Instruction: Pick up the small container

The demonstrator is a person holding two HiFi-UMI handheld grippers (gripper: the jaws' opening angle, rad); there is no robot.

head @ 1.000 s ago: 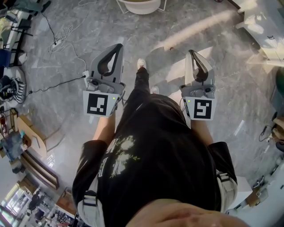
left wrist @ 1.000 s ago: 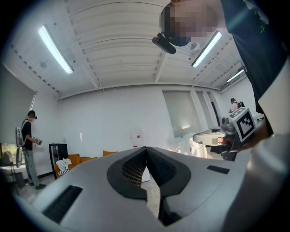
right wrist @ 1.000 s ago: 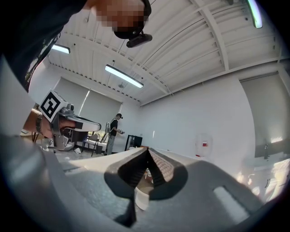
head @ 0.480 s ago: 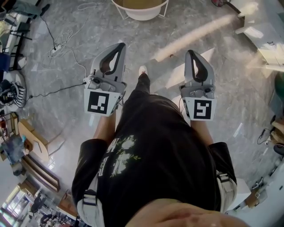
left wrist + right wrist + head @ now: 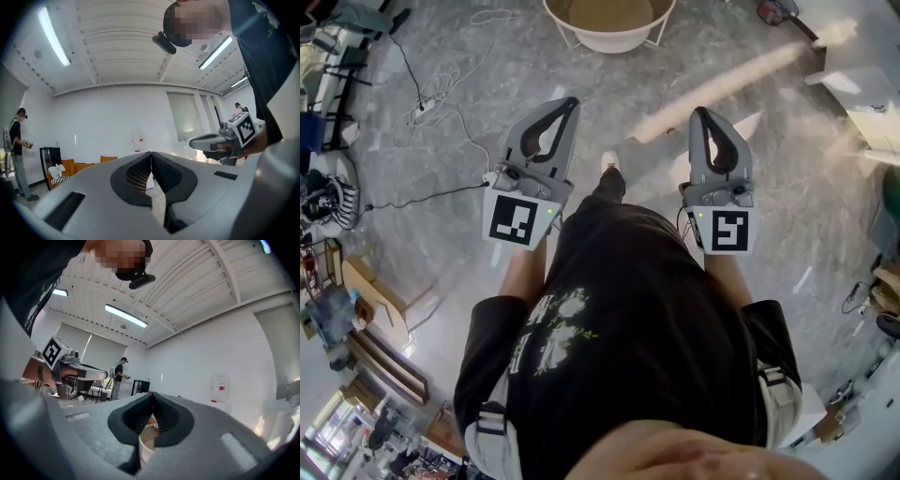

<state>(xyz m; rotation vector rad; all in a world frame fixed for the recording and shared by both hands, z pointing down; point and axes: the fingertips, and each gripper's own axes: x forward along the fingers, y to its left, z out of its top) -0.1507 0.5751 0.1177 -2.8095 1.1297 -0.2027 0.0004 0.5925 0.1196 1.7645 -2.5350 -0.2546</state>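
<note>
Grey marbled floor (image 5: 441, 244) fills the head view, with loose cables (image 5: 431, 94) trailing at the left. Next comes the left gripper (image 5: 569, 103), held level with its jaws pressed together on nothing. Ahead of both tools, at the top edge, a white tub (image 5: 609, 39) with a brownish inside sits on a wire stand (image 5: 565, 37) (likely the container meant, though I cannot be sure); the right gripper view frames it low between the jaws. The right gripper (image 5: 701, 114) is likewise closed and empty, well apart from the tub. To approach well, I judge one gripper should spread its jaws before arriving, then line up squarely with the rim.
</note>
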